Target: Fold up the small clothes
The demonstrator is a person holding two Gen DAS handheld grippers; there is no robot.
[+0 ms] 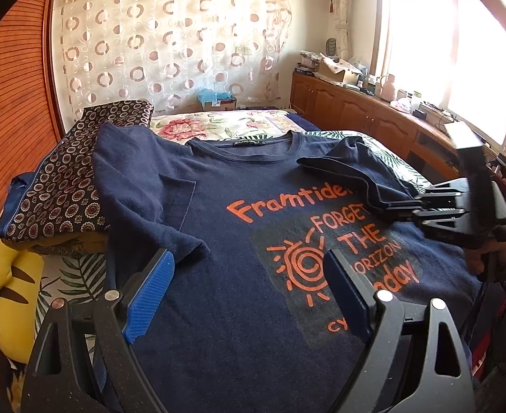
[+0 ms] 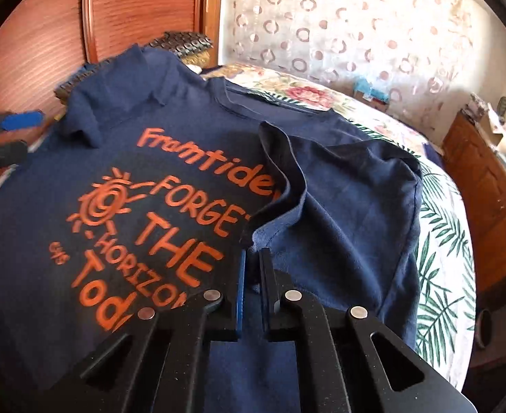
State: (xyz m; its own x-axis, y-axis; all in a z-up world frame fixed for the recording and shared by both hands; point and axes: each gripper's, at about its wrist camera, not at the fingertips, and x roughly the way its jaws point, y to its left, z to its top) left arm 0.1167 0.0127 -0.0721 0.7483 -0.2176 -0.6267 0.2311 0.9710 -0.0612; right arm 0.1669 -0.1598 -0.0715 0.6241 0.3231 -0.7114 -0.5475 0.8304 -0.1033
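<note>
Soft, light navy cotton T-shirt [image 2: 122,303] on bed [image 2: 445,275], best taken at sleeve hem; right gripper [image 2: 251,258] pinching folded sleeve [image 2: 339,206], left gripper [image 1: 249,272] wide open.

Circle-patterned curtain [image 1: 170,44], floral bedspread [image 1: 197,125], wooden cabinets [image 1: 352,110], bright window [image 1: 449,44]

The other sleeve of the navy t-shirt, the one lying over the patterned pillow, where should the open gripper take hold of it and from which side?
Probably grip the sleeve at its hemmed cuff end, coming from the outer side by the pillow. That end lies loose and rumpled at the shirt's edge, so the open left gripper could pinch it and draw it inward over the t-shirt, matching the sleeve the right gripper holds.
</note>
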